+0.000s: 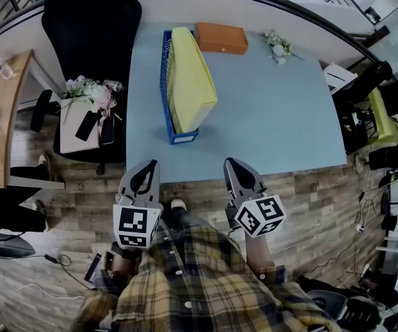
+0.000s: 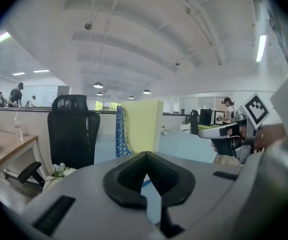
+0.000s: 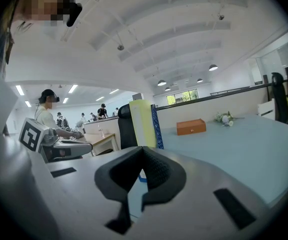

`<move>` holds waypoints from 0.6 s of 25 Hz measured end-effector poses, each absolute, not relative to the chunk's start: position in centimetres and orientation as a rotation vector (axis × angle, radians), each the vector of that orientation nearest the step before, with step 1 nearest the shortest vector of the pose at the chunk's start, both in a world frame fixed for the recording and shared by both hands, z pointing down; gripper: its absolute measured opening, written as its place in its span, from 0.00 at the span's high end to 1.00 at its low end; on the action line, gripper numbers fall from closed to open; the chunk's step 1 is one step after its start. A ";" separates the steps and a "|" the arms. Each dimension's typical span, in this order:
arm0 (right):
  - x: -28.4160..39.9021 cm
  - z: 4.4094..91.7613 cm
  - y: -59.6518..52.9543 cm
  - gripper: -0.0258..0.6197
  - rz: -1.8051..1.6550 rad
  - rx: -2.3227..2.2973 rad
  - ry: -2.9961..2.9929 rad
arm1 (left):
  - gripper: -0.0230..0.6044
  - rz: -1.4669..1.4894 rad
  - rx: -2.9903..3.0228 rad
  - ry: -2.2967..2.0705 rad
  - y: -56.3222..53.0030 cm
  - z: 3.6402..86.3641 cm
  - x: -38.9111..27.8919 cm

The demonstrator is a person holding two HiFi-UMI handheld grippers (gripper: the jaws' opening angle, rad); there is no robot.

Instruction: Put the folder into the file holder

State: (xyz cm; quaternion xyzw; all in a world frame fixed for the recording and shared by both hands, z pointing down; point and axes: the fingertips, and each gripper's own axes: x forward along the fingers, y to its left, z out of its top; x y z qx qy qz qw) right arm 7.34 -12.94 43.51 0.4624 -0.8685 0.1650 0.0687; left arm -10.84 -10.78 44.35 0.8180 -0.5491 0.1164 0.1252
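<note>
The folder (image 1: pixel 190 75) stands in the file holder (image 1: pixel 183 137), lengthwise up-frame, nearer the left gripper (image 1: pixel 148 166) than the right gripper (image 1: pixel 232 164), both closed on nothing.

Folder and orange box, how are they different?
The folder is yellow; the box is orange. The folder stands on edge inside the blue file holder; the box lies flat, straight on the table. The folder looks longer than the box. Both share the same light blue table.
</note>
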 end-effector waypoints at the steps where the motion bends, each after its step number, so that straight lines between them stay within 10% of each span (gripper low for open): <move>1: 7.4 43.5 -12.9 0.96 0.497 1.392 -2.616 | 0.98 0.340 2.383 -1.601 -10.7 44.4 -10.8; 15: 8.1 43.5 -12.9 0.96 0.497 1.403 -2.605 | 0.98 0.337 2.383 -1.611 -10.8 44.3 -10.6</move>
